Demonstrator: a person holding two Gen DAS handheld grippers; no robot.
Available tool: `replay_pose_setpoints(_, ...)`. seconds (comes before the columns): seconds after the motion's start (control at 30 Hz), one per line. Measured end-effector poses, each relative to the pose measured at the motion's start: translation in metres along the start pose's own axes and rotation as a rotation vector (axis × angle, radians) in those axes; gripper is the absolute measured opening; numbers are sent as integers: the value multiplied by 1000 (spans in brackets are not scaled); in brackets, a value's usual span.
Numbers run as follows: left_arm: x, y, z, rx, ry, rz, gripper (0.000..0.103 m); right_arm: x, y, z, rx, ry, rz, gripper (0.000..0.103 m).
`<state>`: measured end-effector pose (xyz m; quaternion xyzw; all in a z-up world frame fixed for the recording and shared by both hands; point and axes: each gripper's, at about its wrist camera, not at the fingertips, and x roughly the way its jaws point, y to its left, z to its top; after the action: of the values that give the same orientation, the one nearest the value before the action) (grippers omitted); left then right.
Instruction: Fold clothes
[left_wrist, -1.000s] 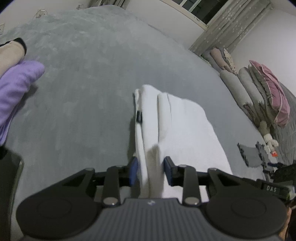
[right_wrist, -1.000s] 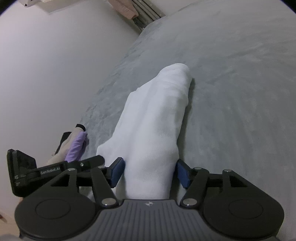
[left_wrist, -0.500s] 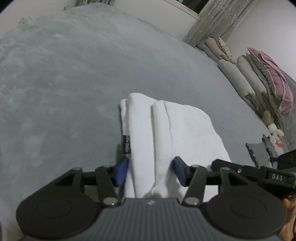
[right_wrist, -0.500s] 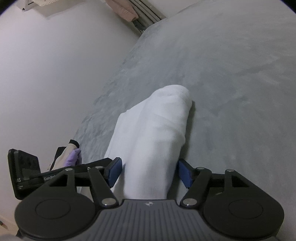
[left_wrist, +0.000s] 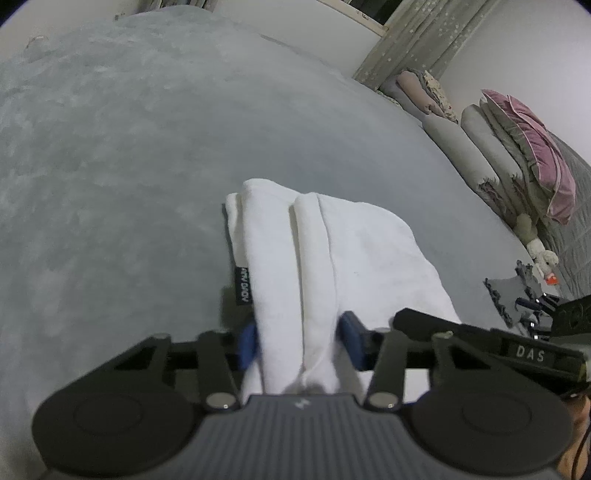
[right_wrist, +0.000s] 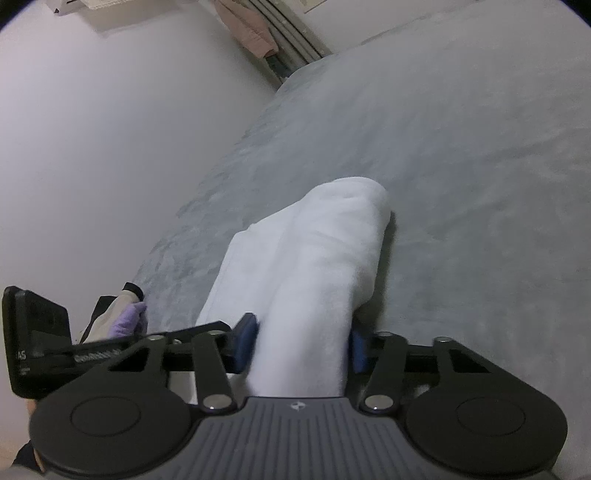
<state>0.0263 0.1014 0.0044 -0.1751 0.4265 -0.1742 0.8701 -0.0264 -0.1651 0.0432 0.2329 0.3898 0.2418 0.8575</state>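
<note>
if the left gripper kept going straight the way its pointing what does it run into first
The folded white garment. A fold of it already lies between the closing jaws of the left gripper, so going on would likely push along it, then onto the grey blanket beyond. Depth is hard to judge.

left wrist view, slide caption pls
Left gripper closing on the near end of a folded white fleece garment on grey bedding.
</note>
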Motion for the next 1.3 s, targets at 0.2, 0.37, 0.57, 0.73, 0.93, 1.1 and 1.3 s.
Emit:
replay_pose_setpoints(0.2,-5,-10,-4,38,-31,22,27,1,17,-5,-59,-31,-59,28)
replay_pose_setpoints(0.37,-9,-15,-5,44,-45,29,26,-1,25,-6,-93,-45,-95,24)
replay_pose_setpoints(0.57,-16,-21,-6,67,-68,41,25,-3,38,-10,-153,-69,-130,22)
replay_pose_setpoints(0.73,-21,-25,-8,79,-88,54,25,-10,50,-12,-230,-100,-163,22)
replay_pose_setpoints(0.93,-23,-33,-13,99,-101,93,25,-9,51,-13,-226,-104,-168,21)
replay_pose_setpoints(1.1,-28,-40,-15,110,-112,108,25,-10,51,-15,-212,-112,-167,21)
replay_pose_setpoints(1.3,-31,-42,-14,117,-119,112,25,-12,52,-14,-194,-119,-158,21)
